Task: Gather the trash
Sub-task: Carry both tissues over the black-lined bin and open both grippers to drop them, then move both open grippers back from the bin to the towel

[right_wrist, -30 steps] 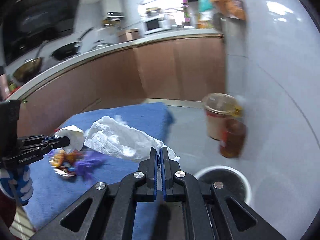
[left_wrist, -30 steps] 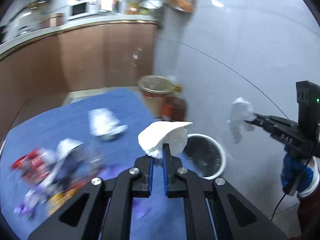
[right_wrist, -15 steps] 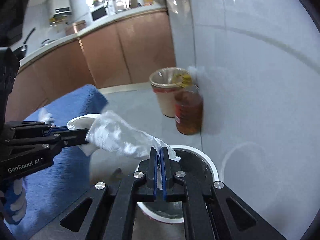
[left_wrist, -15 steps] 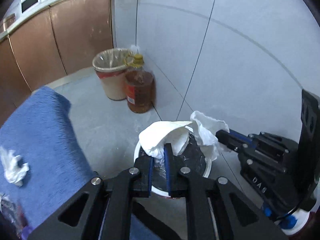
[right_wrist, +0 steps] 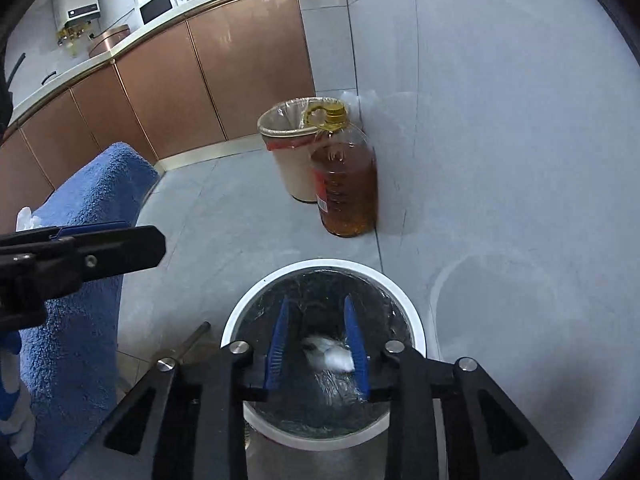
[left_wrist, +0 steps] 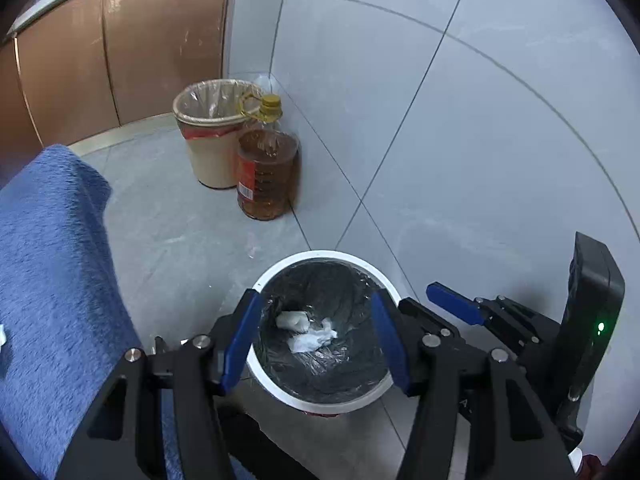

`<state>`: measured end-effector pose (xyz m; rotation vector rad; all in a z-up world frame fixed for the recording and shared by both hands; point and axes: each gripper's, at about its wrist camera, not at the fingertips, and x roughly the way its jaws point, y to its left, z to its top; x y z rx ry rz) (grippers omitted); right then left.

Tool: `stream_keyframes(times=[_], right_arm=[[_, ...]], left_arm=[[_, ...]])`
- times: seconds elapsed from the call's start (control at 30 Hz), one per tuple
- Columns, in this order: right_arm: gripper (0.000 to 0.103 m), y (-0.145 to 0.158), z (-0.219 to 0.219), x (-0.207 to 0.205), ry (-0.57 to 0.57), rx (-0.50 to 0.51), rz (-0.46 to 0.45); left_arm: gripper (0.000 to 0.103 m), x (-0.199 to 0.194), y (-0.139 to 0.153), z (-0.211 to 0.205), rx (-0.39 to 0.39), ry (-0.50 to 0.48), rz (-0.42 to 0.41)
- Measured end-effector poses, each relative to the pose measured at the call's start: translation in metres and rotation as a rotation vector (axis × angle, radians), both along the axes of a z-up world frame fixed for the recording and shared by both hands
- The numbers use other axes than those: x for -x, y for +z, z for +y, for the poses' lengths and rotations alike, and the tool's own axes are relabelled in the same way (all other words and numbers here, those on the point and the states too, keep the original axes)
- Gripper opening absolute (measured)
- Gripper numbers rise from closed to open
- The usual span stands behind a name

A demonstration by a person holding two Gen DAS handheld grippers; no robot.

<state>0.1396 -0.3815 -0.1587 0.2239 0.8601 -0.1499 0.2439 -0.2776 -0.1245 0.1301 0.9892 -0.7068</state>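
grippers both hang over the white-rimmed bin (left_wrist: 320,402), which stands on the grey tiled floor (left_wrist: 176,240) close to the tiled wall (left_wrist: 480,140) and carries a dark liner. your left gripper (left_wrist: 316,340) has its jaws opening, with the blue pads well apart and nothing pressed between them; through the gap you see two crumpled white tissues (left_wrist: 306,334) lying on the liner at the bottom of the bin. your right gripper (right_wrist: 318,344) also has its jaws opening, narrower than the left, and no pad presses on anything; a blurred white tissue (right_wrist: 334,354) shows between its fingers, and you cannot tell whether it is in the air or already on the liner. in the left wrist view the right gripper sits just beside the bin rim on the right. the blue cloth-covered surface (left_wrist: 52,280) lies to the left of the bin. a beige bin (left_wrist: 212,140) with a clear liner and a bottle of amber oil (left_wrist: 268,172) stand touching each other further along the wall.
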Motion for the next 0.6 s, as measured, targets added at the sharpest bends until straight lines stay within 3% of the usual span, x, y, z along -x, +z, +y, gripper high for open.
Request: stream_keyframes(times=[0.23, 0.6], right_arm=[[0.034, 0.027, 0.012, 0.009, 0.029, -0.008, -0.052], [0.045, 0.107, 0.064, 0.042, 0.124, 0.046, -0.191]], left_arm=[[0.055, 0.025, 0.036, 0.037, 0.053, 0.061, -0.085], [0.055, 0.085, 0.1, 0.128, 0.106, 0.143, -0.199]])
